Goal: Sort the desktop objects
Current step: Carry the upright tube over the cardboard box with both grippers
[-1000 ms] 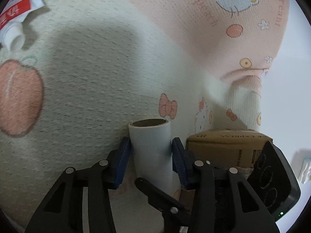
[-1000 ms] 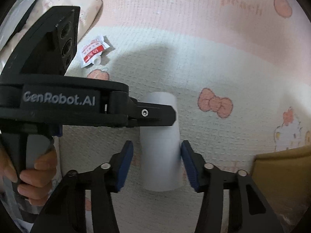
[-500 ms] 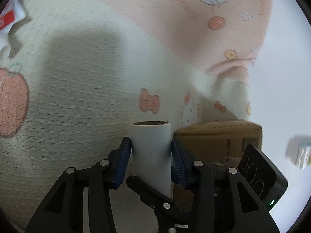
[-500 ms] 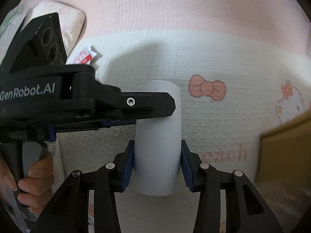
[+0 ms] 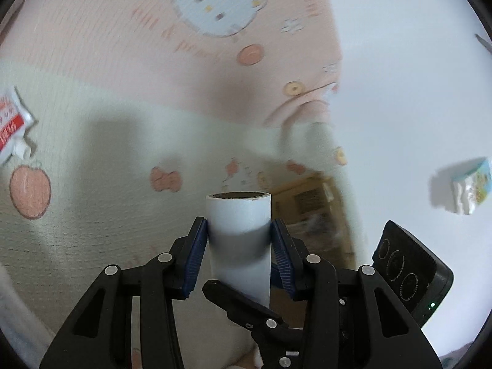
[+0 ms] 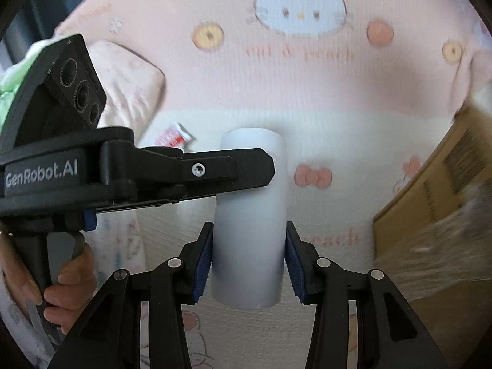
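Note:
A white roll with a cardboard core is held by both grippers above a Hello Kitty blanket. My left gripper is shut on it, blue pads against both sides. In the right wrist view the same roll stands between the blue pads of my right gripper, which is shut on its lower part. The left gripper's finger crosses in front of the roll from the left. A brown cardboard box lies behind the roll and also shows at the right in the right wrist view.
A red and white sachet lies on the blanket at the left; it also shows in the right wrist view. A small white packet lies on the white surface at the right. A folded pink cloth lies at the left.
Both grippers have lifted the roll higher above the blanket; more of the blanket and the white surface now shows. The right gripper closed on the roll a second ago.

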Available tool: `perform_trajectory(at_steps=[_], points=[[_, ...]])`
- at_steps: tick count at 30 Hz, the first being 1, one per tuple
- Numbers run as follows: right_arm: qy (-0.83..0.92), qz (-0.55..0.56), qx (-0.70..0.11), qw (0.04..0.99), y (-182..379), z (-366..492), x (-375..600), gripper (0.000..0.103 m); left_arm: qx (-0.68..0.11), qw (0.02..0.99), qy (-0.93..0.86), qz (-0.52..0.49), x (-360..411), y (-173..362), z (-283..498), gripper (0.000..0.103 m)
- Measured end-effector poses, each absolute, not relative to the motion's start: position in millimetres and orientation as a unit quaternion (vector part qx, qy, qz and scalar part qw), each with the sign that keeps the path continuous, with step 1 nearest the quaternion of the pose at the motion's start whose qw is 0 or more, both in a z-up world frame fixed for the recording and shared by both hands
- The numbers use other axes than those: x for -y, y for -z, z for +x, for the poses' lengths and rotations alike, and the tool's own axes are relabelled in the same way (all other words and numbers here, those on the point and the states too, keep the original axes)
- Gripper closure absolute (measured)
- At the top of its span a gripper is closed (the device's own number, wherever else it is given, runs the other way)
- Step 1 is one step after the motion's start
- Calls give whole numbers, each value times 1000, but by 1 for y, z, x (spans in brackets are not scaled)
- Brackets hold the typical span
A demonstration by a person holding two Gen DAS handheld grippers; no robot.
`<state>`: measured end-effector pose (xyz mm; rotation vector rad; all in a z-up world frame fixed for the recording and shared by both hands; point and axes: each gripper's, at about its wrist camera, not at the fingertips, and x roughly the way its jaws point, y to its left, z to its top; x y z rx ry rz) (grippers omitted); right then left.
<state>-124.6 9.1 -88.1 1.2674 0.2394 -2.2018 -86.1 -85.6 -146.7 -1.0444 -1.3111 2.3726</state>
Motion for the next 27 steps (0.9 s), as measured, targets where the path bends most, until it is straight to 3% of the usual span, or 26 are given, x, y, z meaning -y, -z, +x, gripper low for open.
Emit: perform_trajectory(at_steps=[8, 18, 27], points=[[852, 410, -92, 311, 23, -92, -5, 61, 399, 108, -853, -318, 63, 79, -69, 56], [874, 367, -76, 309, -5, -87, -40, 61, 324, 130, -883, -314, 16, 29, -83, 56], [898, 345, -51, 267, -37, -88, -110, 61, 327, 198, -864, -328, -39, 9, -135, 56]])
